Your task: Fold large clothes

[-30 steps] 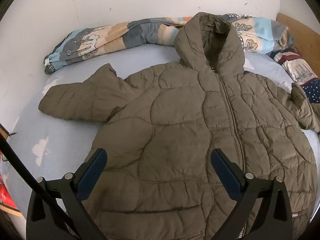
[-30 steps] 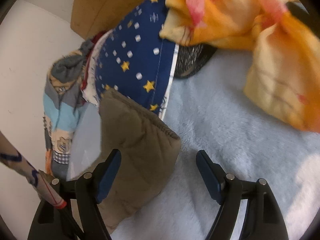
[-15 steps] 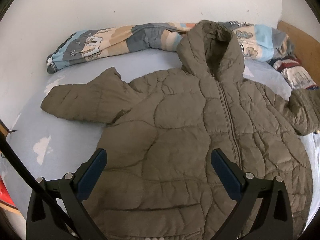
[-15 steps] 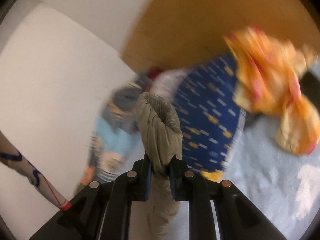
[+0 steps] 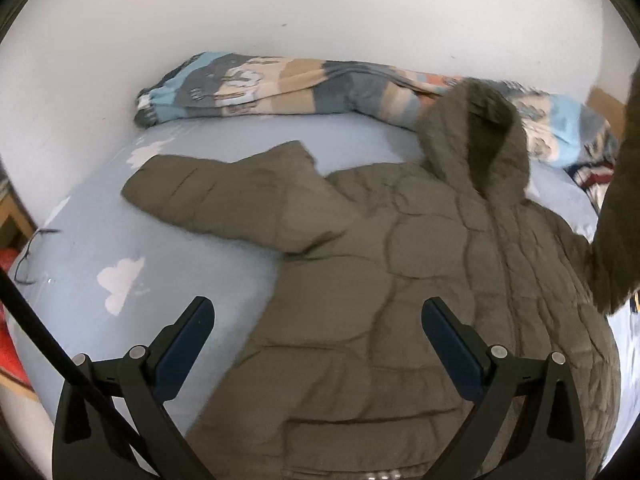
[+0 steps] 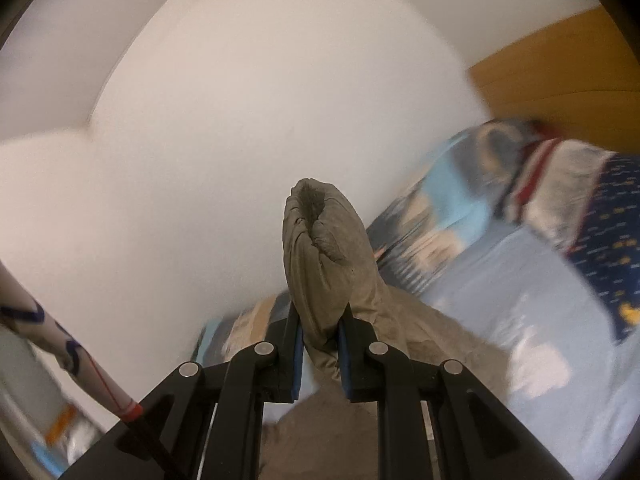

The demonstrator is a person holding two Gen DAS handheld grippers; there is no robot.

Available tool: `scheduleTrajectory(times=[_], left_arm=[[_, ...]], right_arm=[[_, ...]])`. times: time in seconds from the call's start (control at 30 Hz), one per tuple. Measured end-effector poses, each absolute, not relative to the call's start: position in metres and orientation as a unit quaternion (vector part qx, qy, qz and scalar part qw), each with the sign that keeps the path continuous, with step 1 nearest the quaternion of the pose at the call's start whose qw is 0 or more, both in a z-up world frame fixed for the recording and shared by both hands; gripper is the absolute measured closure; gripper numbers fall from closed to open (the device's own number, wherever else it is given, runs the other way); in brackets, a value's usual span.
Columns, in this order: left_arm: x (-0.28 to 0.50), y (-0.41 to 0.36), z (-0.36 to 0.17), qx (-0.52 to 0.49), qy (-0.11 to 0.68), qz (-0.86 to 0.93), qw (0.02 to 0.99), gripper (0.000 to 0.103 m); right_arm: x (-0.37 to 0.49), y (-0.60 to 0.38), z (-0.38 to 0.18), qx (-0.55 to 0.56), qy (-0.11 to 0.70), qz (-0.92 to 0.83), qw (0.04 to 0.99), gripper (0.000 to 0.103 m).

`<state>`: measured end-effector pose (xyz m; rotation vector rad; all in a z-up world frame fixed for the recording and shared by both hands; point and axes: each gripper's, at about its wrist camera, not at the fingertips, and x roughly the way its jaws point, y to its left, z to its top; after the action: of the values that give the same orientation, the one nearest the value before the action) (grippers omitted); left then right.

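Nearest, the left gripper (image 5: 318,330) hangs over the jacket's hem with its fingers spread wide, nothing between them. The olive puffer jacket (image 5: 400,288) lies front-up on the light blue bed (image 5: 188,256), hood toward the far striped blanket (image 5: 280,84). The right gripper (image 6: 320,326) pinches the sleeve cuff (image 6: 320,248), lifted up on the right.
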<state>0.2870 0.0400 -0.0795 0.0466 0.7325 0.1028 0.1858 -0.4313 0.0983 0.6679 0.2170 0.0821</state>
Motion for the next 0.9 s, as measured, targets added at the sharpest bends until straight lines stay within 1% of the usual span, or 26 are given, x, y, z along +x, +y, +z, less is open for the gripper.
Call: scheduleTrajectory(times=[0.07, 0.2, 0.33, 0.43, 0.53, 0.57, 0.6, 0.63, 0.7, 0.73, 0.77, 0.8, 0.9], left_arm=[[0.289, 0.053, -0.078, 0.013, 0.361, 0.061, 0.931, 0.000], [0.291, 0.076, -0.075, -0.024, 0.370, 0.075, 0.926, 0.000], [0.292, 0.084, -0.075, -0.048, 0.379, 0.079, 0.921, 0.000], [0.292, 0.082, -0.077, -0.055, 0.387, 0.074, 0.918, 0.000], [0.299, 0.077, -0.079, -0.068, 0.399, 0.064, 0.912, 0.000], [0.301, 0.075, -0.078, -0.073, 0.400, 0.062, 0.911, 0.000], [0.302, 0.073, -0.078, -0.076, 0.399, 0.060, 0.912, 0.000], [0.303, 0.071, -0.077, -0.076, 0.398, 0.059, 0.912, 0.000], [0.309, 0.065, -0.076, -0.073, 0.397, 0.060, 0.913, 0.000], [0.311, 0.064, -0.076, -0.077, 0.398, 0.060, 0.912, 0.000], [0.313, 0.062, -0.076, -0.082, 0.397, 0.060, 0.912, 0.000], [0.316, 0.060, -0.075, -0.086, 0.396, 0.061, 0.912, 0.000], [0.323, 0.050, -0.074, -0.089, 0.388, 0.056, 0.916, 0.000]], right_arm=[[0.212, -0.394, 0.086, 0.308, 0.138, 0.060, 0.939, 0.087], [0.271, -0.312, 0.042, 0.247, 0.210, 0.081, 0.942, 0.087], [0.324, -0.246, -0.028, 0.219, 0.293, 0.104, 0.925, 0.087], [0.348, -0.213, -0.073, 0.199, 0.345, 0.110, 0.911, 0.087], [0.363, -0.186, -0.108, 0.175, 0.377, 0.108, 0.903, 0.086], [0.366, -0.182, -0.116, 0.171, 0.384, 0.107, 0.901, 0.083], [0.370, -0.178, -0.122, 0.170, 0.389, 0.111, 0.899, 0.075], [0.373, -0.174, -0.124, 0.170, 0.398, 0.122, 0.893, 0.070], [0.372, -0.167, -0.124, 0.185, 0.422, 0.166, 0.872, 0.046], [0.371, -0.168, -0.122, 0.199, 0.426, 0.189, 0.862, 0.042], [0.367, -0.172, -0.115, 0.208, 0.420, 0.204, 0.860, 0.035], [0.365, -0.177, -0.108, 0.211, 0.412, 0.211, 0.861, 0.030], [0.351, -0.203, -0.081, 0.235, 0.383, 0.230, 0.863, 0.028]])
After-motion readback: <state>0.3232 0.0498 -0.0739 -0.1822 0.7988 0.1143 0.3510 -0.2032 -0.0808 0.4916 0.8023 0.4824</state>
